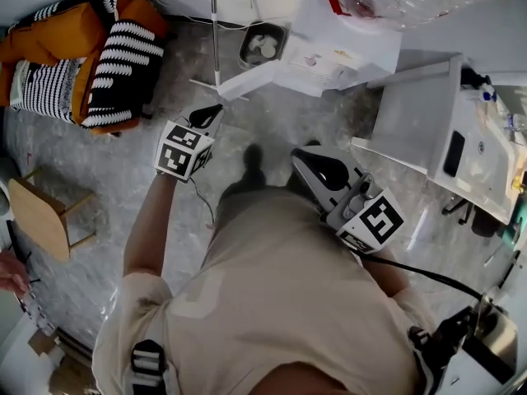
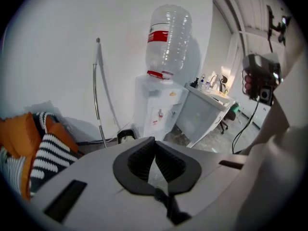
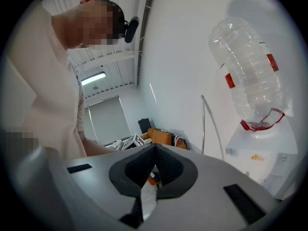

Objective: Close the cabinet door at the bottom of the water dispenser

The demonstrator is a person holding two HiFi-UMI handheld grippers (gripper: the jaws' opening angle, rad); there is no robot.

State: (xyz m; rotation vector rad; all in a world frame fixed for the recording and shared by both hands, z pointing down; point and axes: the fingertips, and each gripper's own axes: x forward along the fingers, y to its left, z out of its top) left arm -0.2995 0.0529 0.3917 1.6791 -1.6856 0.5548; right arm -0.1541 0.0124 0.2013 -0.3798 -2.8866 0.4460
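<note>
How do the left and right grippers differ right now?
The left gripper is held out on a stretched arm; the right gripper sits close to the torso. The left gripper faces the floor and the whole water dispenser; the right gripper looks higher, at the bottle and ceiling. Both have jaws shut, holding nothing.

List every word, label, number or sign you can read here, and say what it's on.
No text here is readable.
Bottle label: red, print blurred.
Dispenser logo: orange, too small to read.
Dispenser sticker: too small to read.
</note>
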